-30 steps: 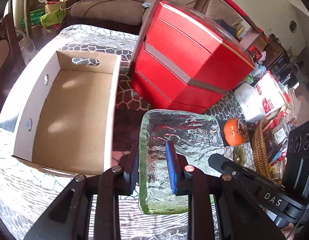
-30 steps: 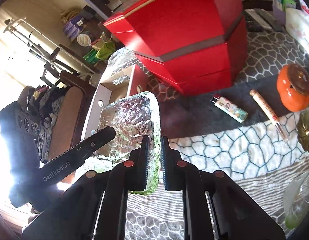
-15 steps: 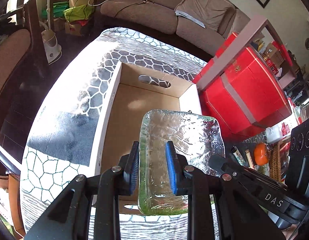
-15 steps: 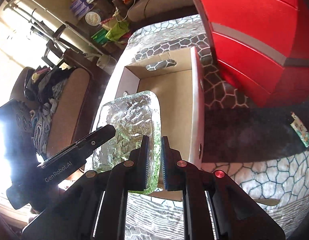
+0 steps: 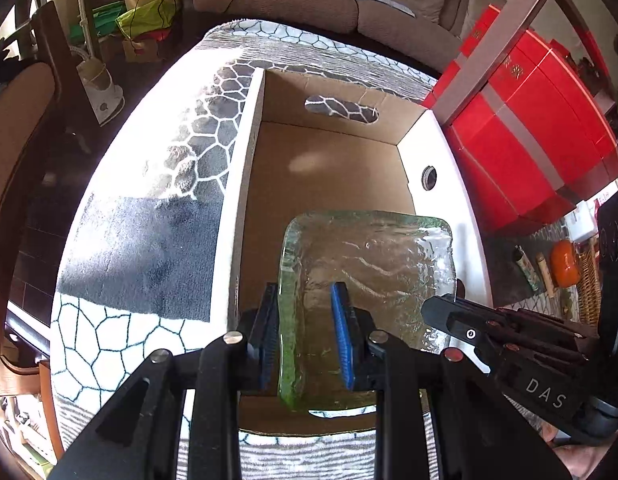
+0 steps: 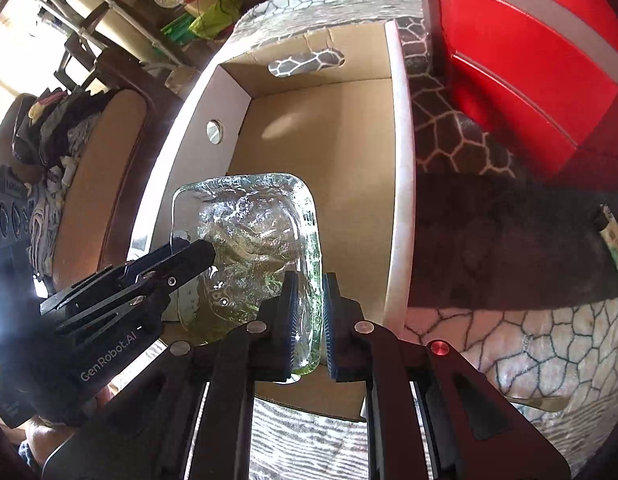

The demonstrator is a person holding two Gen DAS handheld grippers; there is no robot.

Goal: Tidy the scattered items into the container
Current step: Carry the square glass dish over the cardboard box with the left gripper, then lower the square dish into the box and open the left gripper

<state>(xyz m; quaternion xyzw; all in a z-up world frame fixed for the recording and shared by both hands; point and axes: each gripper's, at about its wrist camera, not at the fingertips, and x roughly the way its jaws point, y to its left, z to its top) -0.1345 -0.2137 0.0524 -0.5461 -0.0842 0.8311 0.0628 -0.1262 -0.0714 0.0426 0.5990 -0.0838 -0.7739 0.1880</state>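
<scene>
Grippers, left [image 5: 305, 336] and right [image 6: 308, 316], clamp opposite rims of the glass dish [image 5: 369, 280], levelling it over the cardboard box [image 5: 329, 168].

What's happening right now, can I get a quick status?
Left gripper and right gripper both clamp the glass dish's rims. Dish over the open cardboard box. Nothing in the way.

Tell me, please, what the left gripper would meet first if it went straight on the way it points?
Probably the bare brown floor of the open cardboard box; the left gripper already clamps the clear glass tray.
</scene>
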